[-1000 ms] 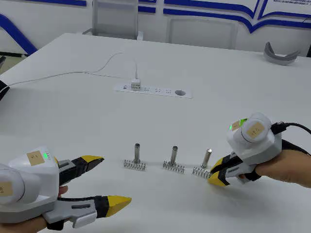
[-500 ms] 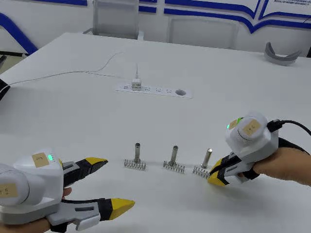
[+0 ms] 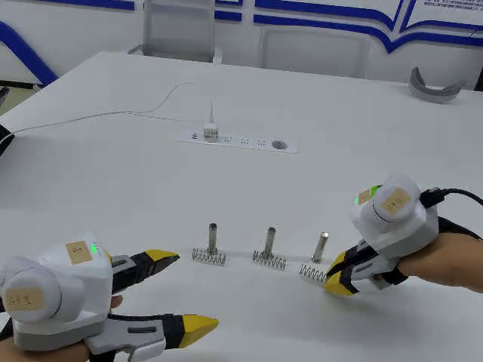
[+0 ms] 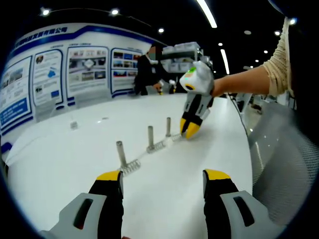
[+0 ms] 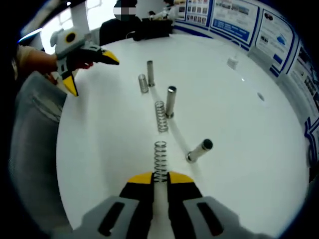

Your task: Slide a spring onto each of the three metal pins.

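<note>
Over the near bench (image 3: 113, 173), the left tool (image 3: 181, 290) is held wide open, idle. Farther right, the right tool (image 5: 159, 178) is clamped on the near end of the rightmost spring (image 5: 160, 159), which lies flat with its axis straight ahead. A leaning pin (image 5: 199, 150) is noted beside the free end, off-axis.

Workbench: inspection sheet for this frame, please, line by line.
Surface: white table.
Job's things: left pin, middle pin, right pin stand in a row; left spring and middle spring lie at their feet; no pin carries a spring.
Clutter: grey curved band at the far edge.
Grippers: right gripper shut on right spring's end; left gripper open, holding nothing.
Cables: white cable into power strip; black cable from right gripper.
Surroundings: chair beyond table.
</note>
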A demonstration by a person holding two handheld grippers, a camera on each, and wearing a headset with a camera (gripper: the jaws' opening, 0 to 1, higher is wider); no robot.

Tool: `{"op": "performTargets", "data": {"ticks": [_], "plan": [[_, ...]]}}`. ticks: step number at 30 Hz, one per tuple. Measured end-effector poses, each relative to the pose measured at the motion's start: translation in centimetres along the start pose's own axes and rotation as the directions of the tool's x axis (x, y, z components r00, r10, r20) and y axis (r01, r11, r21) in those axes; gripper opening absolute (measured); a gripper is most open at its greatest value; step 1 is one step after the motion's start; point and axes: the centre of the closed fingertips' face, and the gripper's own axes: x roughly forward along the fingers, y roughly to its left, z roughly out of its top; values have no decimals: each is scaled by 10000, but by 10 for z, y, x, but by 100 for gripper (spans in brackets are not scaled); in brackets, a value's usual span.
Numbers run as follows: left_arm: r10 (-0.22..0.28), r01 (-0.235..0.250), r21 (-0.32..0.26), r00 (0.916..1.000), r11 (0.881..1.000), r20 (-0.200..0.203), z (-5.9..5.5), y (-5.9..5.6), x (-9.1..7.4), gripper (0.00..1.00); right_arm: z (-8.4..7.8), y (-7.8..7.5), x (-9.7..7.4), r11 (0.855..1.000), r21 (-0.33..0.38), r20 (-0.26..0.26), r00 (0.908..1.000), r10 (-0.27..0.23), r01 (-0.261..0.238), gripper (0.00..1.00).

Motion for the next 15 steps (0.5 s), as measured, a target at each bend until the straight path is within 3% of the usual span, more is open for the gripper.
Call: {"op": "performTargets", "data": {"ticks": [15], "plan": [[-830,839,484,9963,9953,-208,4,-17,22,58,27,28,-5,9920,-1105,109,9980,624,-608,11]]}}
